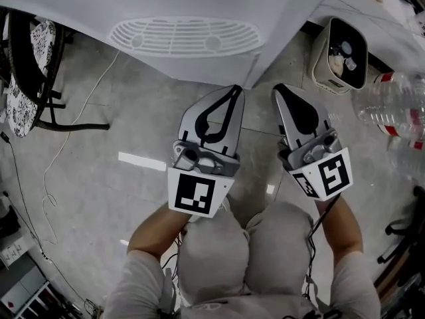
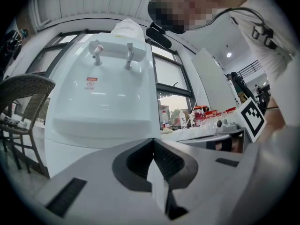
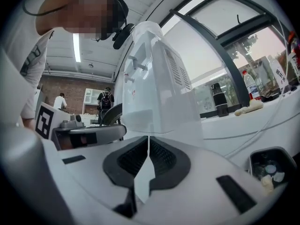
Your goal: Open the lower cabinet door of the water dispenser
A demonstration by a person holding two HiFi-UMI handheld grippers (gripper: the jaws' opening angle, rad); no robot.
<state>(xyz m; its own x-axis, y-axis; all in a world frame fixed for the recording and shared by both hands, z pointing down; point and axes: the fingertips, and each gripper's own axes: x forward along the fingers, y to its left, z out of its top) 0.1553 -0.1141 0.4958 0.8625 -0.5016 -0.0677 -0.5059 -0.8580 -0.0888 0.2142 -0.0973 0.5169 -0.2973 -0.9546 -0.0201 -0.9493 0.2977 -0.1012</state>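
- Head view: the water dispenser (image 1: 192,35) stands at 12 o'clock from the person, with its white top and oval grille seen from above. Its corner lies just beyond the two gripper tips.
- The person's knees (image 1: 212,251) are bent beneath the camera. I judge the low posture serves to bring both tools down to the cabinet's level, since the door sits at the foot of the machine.
- The left gripper (image 1: 234,90) and right gripper (image 1: 279,88) lie side by side and both point toward 12 o'clock, level and close to the dispenser without touching it.
- In the left gripper view the taps (image 2: 97,50) are at 11 o'clock above the drip ledge (image 2: 101,121). The lower cabinet front (image 2: 75,151) shows below that ledge at 9 o'clock. No door seam or handle can be made out there.
- The left gripper has its jaws together, ribbed pads meeting at the tips, with nothing between them.
- The right gripper is likewise closed, with only a hairline slit between the pads and nothing in its grip. Its view looks up the dispenser's side.
- Neither tool has reached the door, so I judge the opening has not begun.
- A waste bin (image 1: 325,58) sits at 2 o'clock, water bottles (image 1: 388,102) at 3 o'clock and a chair (image 1: 30,58) at 10 o'clock, all apart from the grippers.
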